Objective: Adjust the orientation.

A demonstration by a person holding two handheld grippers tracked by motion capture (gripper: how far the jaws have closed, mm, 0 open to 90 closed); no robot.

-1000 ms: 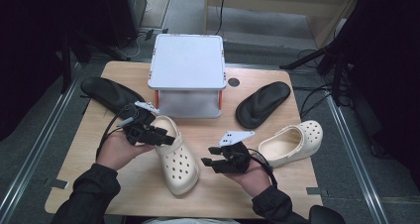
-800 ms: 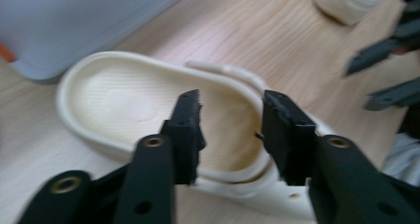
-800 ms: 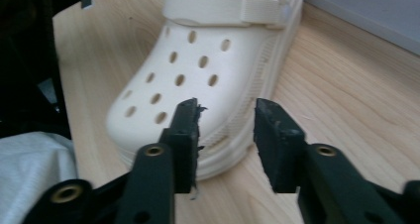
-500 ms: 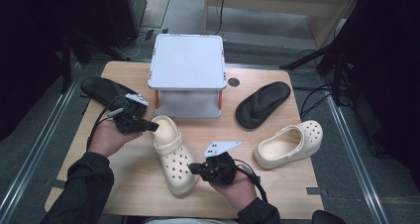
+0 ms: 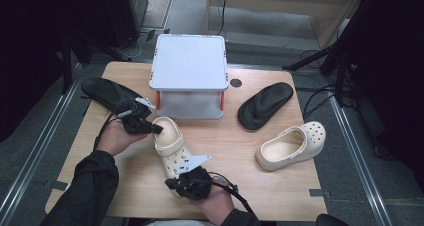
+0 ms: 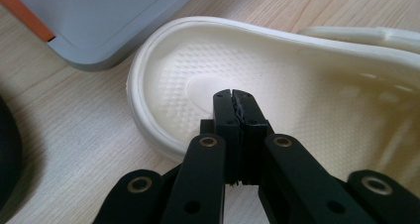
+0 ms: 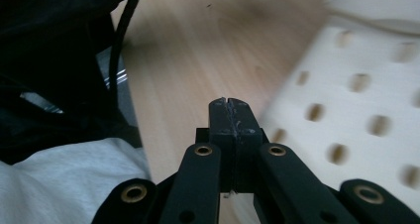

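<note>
Cream perforated clog [image 5: 171, 142] lying sole-down on the wooden surface [image 5: 235, 141], just in front of the grey stand with orange legs [image 5: 189, 71], heel end nearest that stand, toe end toward the person. Left gripper [image 5: 156, 129] at the clog's heel end, tips over the rim and above the footbed; jaws just closed, now clenched flat against each other with nothing between them, seen plainly in the left gripper view [image 6: 233, 97]. Right gripper [image 5: 172, 182] at the clog's toe end, low over the surface, jaws likewise just closed and pressed together on nothing [image 7: 229, 107], perforated upper just beside them. Second cream clog [image 5: 292, 146] well to the right of the first, on its side. Black sandal [image 5: 265, 105] right of the stand, another black sandal [image 5: 107, 92] left of it
</note>
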